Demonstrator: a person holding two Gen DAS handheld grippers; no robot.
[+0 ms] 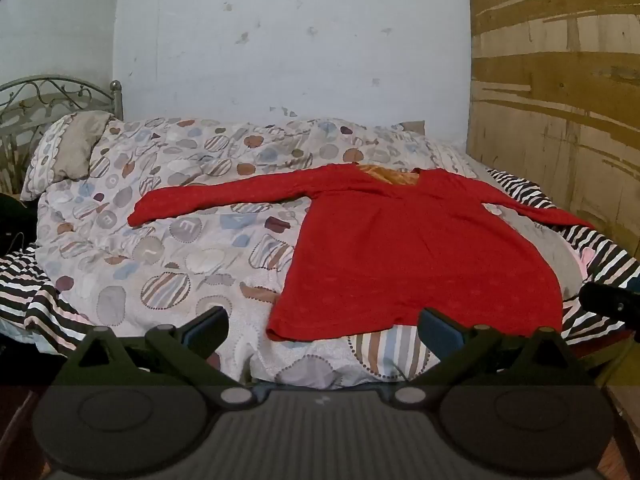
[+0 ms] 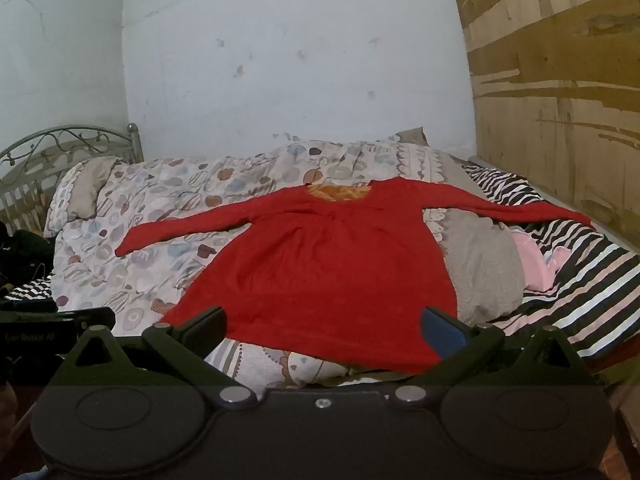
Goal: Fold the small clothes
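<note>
The long-sleeved red knit top lies spread flat on the rumpled quilt with round patches, open from above and from the near edge. Its hem hangs just ahead of both wide-open grippers, the left gripper and right gripper, nothing between. Beside it on the right a grey cushion and pink cloth crowd the sleeve. The plywood panel walls off the right side, the white wall the far side, the metal headboard the left.
</note>
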